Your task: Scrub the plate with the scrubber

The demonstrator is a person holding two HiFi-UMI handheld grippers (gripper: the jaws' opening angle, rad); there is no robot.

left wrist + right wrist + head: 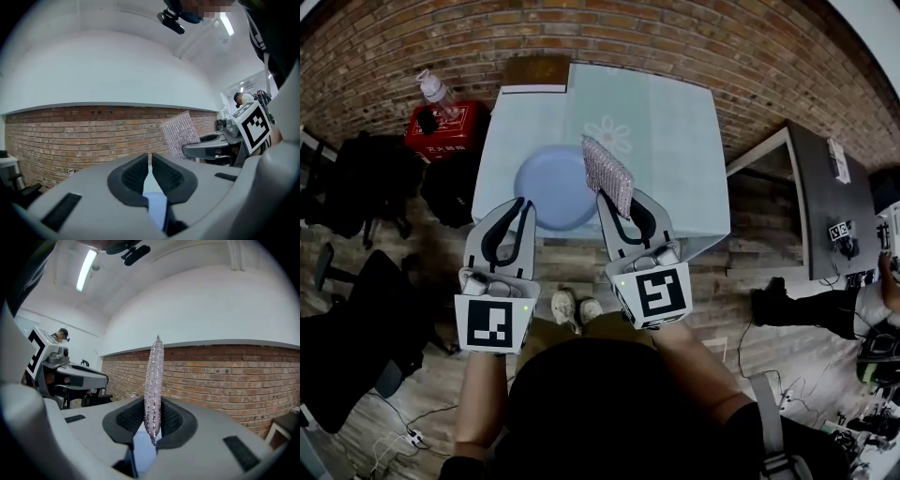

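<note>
while above table (675,131), scrubber (607,174) at plate (548,192) edge

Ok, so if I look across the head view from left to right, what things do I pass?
Red box → blue plate → silver scrubber → dark desk.

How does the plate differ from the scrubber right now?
The plate is blue and round; the scrubber is silvery and rectangular. The plate looks smooth; the scrubber is a glittery mesh. The plate lies flat, face up; the scrubber stands upright on edge, pinched in the right gripper.
</note>
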